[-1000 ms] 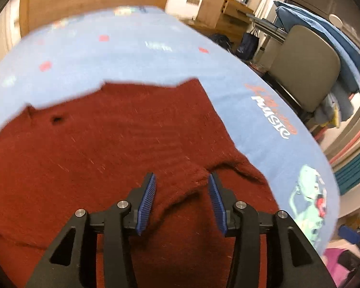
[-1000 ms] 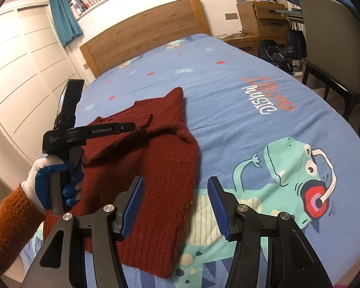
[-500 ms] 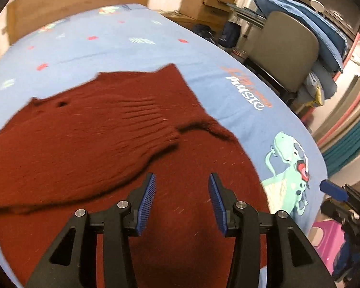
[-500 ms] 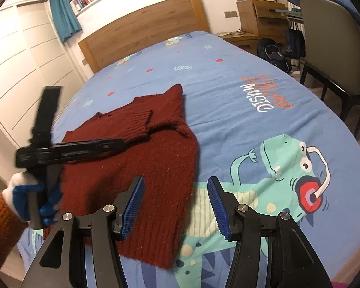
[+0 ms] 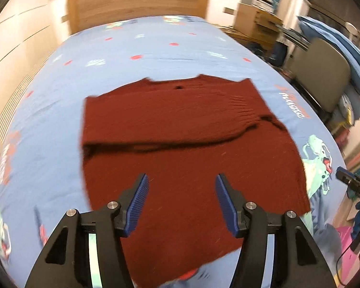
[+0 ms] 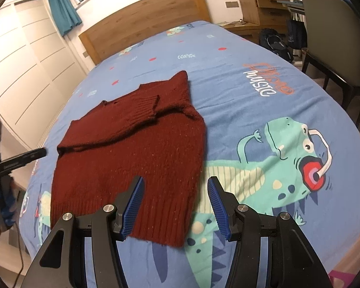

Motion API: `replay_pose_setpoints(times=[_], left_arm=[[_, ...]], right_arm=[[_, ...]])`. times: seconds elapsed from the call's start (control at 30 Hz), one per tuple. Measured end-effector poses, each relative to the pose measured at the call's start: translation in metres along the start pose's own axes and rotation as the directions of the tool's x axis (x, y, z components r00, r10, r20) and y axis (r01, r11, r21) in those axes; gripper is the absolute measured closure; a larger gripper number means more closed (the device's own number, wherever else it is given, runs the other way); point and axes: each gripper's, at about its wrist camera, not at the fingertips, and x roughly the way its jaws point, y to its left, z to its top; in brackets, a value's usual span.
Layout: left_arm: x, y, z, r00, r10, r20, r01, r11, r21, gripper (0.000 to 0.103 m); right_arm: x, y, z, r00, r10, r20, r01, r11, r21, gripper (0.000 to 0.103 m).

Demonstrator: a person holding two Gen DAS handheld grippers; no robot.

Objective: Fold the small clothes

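A dark red knit sweater (image 5: 192, 168) lies flat on the blue bedsheet (image 5: 156, 55). One sleeve (image 5: 180, 124) is folded across its chest. My left gripper (image 5: 181, 180) hovers above the sweater's lower body; its jaws are opening and nothing is between them. In the right wrist view the sweater (image 6: 132, 148) fills the middle left, with the ribbed cuff (image 6: 144, 108) lying on top. My right gripper (image 6: 175, 184) stands open over the hem's right corner and holds nothing. The left gripper (image 6: 39, 153) shows at the left edge, off the sweater, in a gloved hand (image 6: 2, 206).
A wooden headboard (image 6: 144, 16) closes the far end of the bed. A chair (image 6: 331, 31) and a desk (image 6: 259, 7) stand to the right, and a white wardrobe (image 6: 24, 67) to the left. The sheet's dinosaur print (image 6: 288, 158) lies right of the sweater.
My left gripper has drawn back and up from the folded sleeve, clear of the sweater's left side, and its jaws stand wider. The right gripper has hardly moved.
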Motion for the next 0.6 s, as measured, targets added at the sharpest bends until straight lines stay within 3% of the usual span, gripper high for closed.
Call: replay_pose_setpoints(times=[0.17,0.3,0.6], left_arm=[[-0.026,0.044,-0.036,0.997,0.072,-0.024,-0.074,0.993,-0.093,0.050],[-0.034,0.066,-0.062,0.995,0.084,-0.054,-0.091,0.983,-0.157,0.050],[-0.013,0.099,-0.112,0.991,-0.026,-0.130,-0.019,0.942,-0.334,0.050]], right_arm=[[-0.011,0.002,-0.004,1.000,-0.011,-0.003,0.011,1.000,-0.006,0.047],[-0.015,0.001,-0.006,1.000,-0.007,-0.014,0.007,1.000,-0.006,0.047],[0.016,-0.006,-0.020,0.994,0.008,-0.110,-0.005,1.000,0.029,0.047]])
